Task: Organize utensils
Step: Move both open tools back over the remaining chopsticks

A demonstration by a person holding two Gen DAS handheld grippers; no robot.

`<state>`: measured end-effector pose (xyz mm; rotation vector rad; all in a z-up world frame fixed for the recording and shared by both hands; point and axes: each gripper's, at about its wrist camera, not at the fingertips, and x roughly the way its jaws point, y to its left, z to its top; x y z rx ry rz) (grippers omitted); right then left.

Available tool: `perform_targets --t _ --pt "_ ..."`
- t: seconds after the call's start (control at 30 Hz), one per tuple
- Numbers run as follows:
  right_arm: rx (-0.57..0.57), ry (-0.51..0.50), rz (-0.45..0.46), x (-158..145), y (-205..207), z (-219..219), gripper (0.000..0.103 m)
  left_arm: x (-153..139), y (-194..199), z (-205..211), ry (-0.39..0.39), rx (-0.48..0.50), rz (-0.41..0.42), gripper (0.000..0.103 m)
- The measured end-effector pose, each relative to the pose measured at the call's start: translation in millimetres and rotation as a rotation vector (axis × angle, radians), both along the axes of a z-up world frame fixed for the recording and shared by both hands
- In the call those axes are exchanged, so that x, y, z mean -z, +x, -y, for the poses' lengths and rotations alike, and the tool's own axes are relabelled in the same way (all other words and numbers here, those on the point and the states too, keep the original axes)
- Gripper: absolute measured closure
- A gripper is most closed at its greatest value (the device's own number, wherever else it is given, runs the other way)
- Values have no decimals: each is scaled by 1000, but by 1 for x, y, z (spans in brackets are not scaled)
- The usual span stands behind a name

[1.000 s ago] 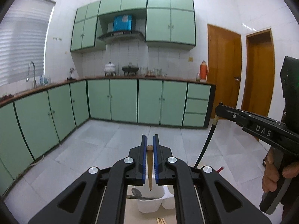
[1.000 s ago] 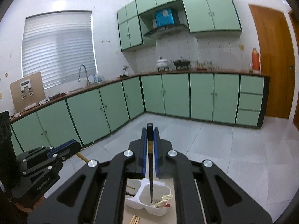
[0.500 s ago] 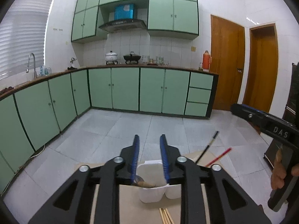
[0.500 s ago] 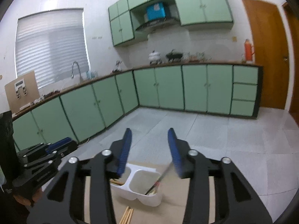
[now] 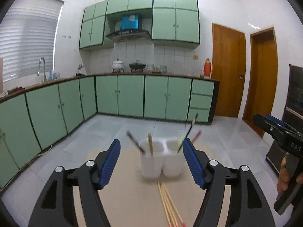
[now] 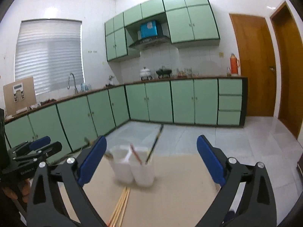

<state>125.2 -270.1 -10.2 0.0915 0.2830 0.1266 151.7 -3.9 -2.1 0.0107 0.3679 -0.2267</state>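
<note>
L gripper [image 5: 151, 158] jaws just been opening, nothing btwn pads. White 2-compartment holder [image 5: 162, 160] sits ahead on tan table [image 5: 132, 198]: dark-handled utensil + wooden stick in its L cup, dark and red sticks in R cup. Loose chopsticks [image 5: 168, 206] lie just in front of holder. R gripper [image 5: 274, 130] well R of holder.

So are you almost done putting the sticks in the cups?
Partly. A few utensils already stand in the white holder. Nothing is in hand: the left gripper and right gripper have just been opening, with nothing between their fingers. The bundle of chopsticks on the table is left.
</note>
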Motion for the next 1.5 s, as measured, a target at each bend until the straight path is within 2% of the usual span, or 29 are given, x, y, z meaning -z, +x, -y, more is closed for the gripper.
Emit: perform_targets --t 0.27,0.53,0.63,0.8,0.9,1.13,1.4,1.5 --pt "13 5 -152 71 -33 -16 9 72 -28 -8 8 -18 -151 33" --pt "-21 -45 -282 140 -57 -55 10 143 -44 -7 70 -18 -288 33" --pt "-32 -51 -323 158 -64 -65 10 161 -48 -9 80 -23 -337 33" --pt "-50 -35 -375 174 -70 -76 13 181 -55 -7 99 -21 -393 33" --pt "-63 -49 -401 183 -71 -82 21 191 -58 -6 108 -14 -425 34" --pt "-85 -66 -452 197 -70 -98 31 196 -57 -14 95 -38 -436 34" --pt "-109 -101 -496 210 -69 -112 51 198 -55 -20 74 -46 -437 34" --pt "-114 -133 -514 213 -66 -117 63 199 -55 -21 69 -46 -439 34"
